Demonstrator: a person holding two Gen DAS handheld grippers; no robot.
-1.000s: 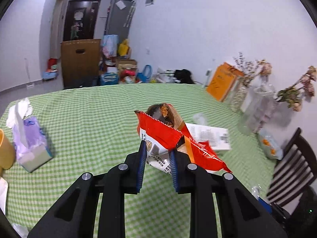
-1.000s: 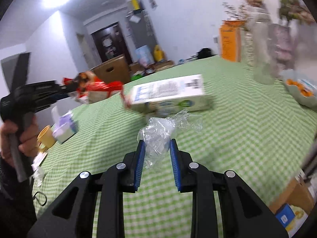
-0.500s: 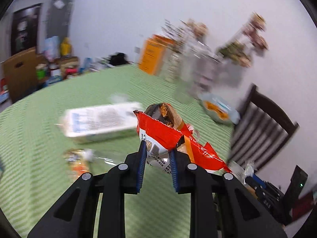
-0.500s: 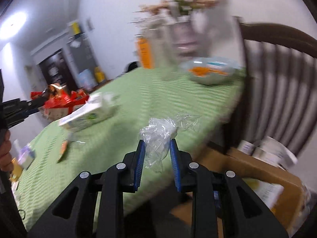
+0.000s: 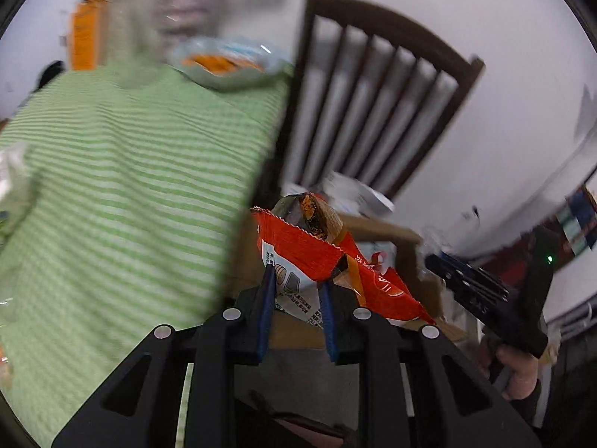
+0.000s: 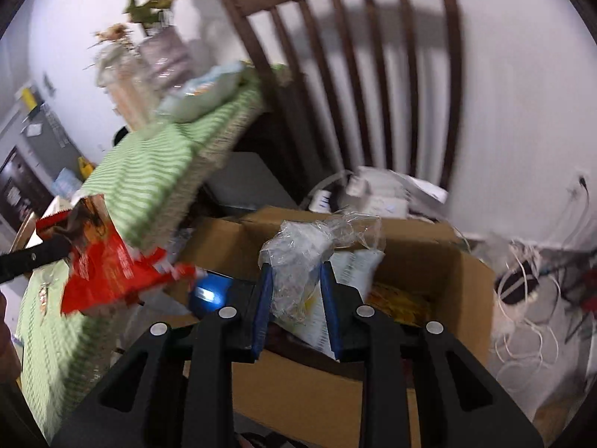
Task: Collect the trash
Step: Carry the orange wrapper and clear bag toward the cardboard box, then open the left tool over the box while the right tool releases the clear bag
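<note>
My left gripper [image 5: 296, 287] is shut on a red snack wrapper [image 5: 317, 257], held past the table's edge; the wrapper also shows in the right wrist view [image 6: 108, 272]. My right gripper [image 6: 294, 280] is shut on a crumpled clear plastic wrap [image 6: 302, 257], held just above an open cardboard box [image 6: 459, 272] on the floor that holds paper and packaging. The box shows behind the wrapper in the left wrist view [image 5: 377, 229]. The right gripper's body [image 5: 485, 295] shows at the right of the left wrist view.
A table with a green checked cloth [image 5: 123, 171] lies to the left, a snack bag [image 5: 227, 61] near its corner. A dark wooden chair [image 6: 347, 74] stands behind the box. Vases with dried flowers [image 6: 149, 48] stand on the table. White cables [image 6: 522, 298] lie right of the box.
Both grippers swung right, off the table and down toward the cardboard box beside the chair, each still holding its piece of trash.
</note>
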